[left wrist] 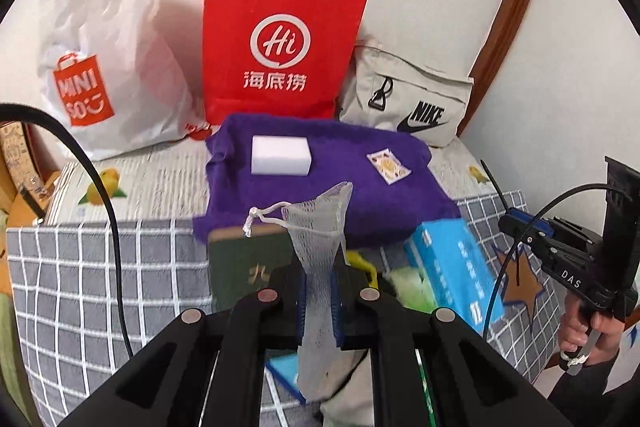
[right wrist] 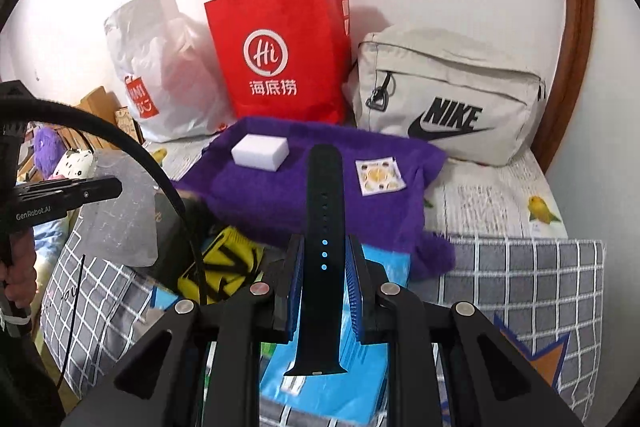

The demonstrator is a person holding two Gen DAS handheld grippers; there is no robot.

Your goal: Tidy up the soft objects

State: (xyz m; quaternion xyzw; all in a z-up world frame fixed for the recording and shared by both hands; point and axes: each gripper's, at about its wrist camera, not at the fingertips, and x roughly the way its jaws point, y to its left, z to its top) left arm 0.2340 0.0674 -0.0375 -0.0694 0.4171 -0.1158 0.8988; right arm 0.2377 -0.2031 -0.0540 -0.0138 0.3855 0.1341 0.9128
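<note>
My left gripper point(left wrist: 319, 285) is shut on a white mesh drawstring pouch point(left wrist: 318, 227), held above the cluttered bed. My right gripper point(right wrist: 323, 267) is shut on a black watch strap point(right wrist: 323, 211) that stands upright between the fingers. Ahead lies a purple towel point(left wrist: 320, 179), also in the right wrist view point(right wrist: 304, 187), with a white sponge block point(left wrist: 281, 155) point(right wrist: 260, 151) and a playing card point(left wrist: 389, 166) point(right wrist: 379, 175) on it. The right gripper's body shows at the right of the left wrist view point(left wrist: 568, 263).
Against the wall stand a white Miniso bag point(left wrist: 108, 67), a red paper bag point(left wrist: 280, 43) and a grey Nike bag point(left wrist: 408, 99). A green book point(left wrist: 248, 267), a blue box point(left wrist: 456, 267) and a yellow-black item point(right wrist: 220, 267) lie on the grey checked blanket point(left wrist: 100, 287).
</note>
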